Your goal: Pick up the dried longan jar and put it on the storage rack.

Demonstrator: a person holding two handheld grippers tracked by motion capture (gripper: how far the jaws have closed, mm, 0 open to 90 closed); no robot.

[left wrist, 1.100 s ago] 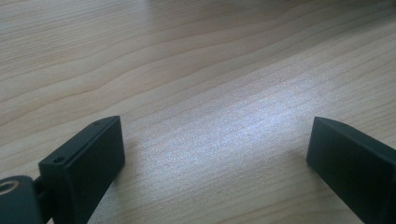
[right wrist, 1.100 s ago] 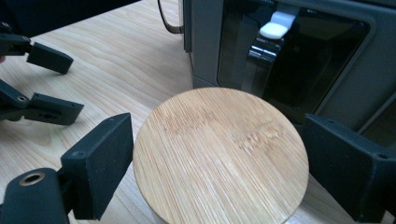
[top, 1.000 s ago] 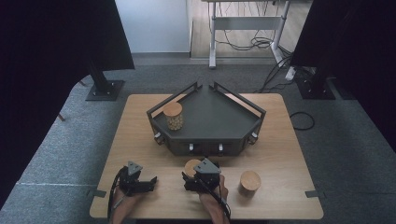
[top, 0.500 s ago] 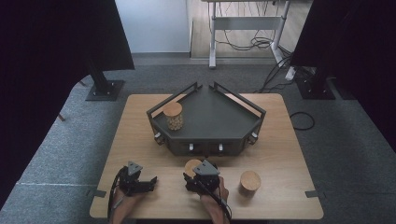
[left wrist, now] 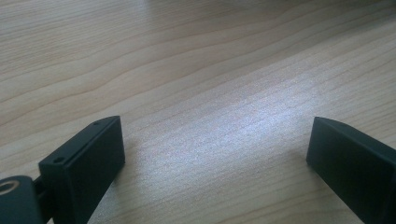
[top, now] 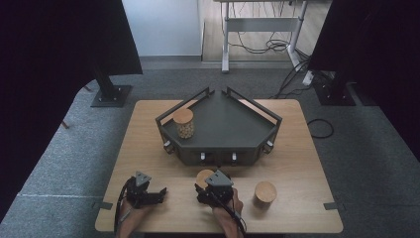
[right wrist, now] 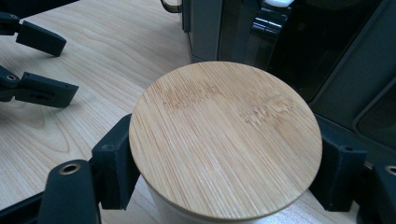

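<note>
A jar with a round bamboo lid [right wrist: 226,135] stands on the wooden table just in front of the dark tray; in the high view the jar [top: 203,176] is partly under my right hand. My right gripper [right wrist: 226,158] has one jaw on each side of its body under the lid, shut on it. My left gripper [top: 159,194] lies to the left near the table's front edge, pointing right. It is open [left wrist: 217,144] over bare wood, and the right gripper view shows it [right wrist: 51,65] off to the jar's left.
A dark five-sided tray [top: 267,118] with raised rails sits mid-table, holding one filled jar [top: 183,123] at its left corner. Another bamboo-lidded jar [top: 265,193] stands on the table right of my right hand. Black stands and cables lie on the floor beyond.
</note>
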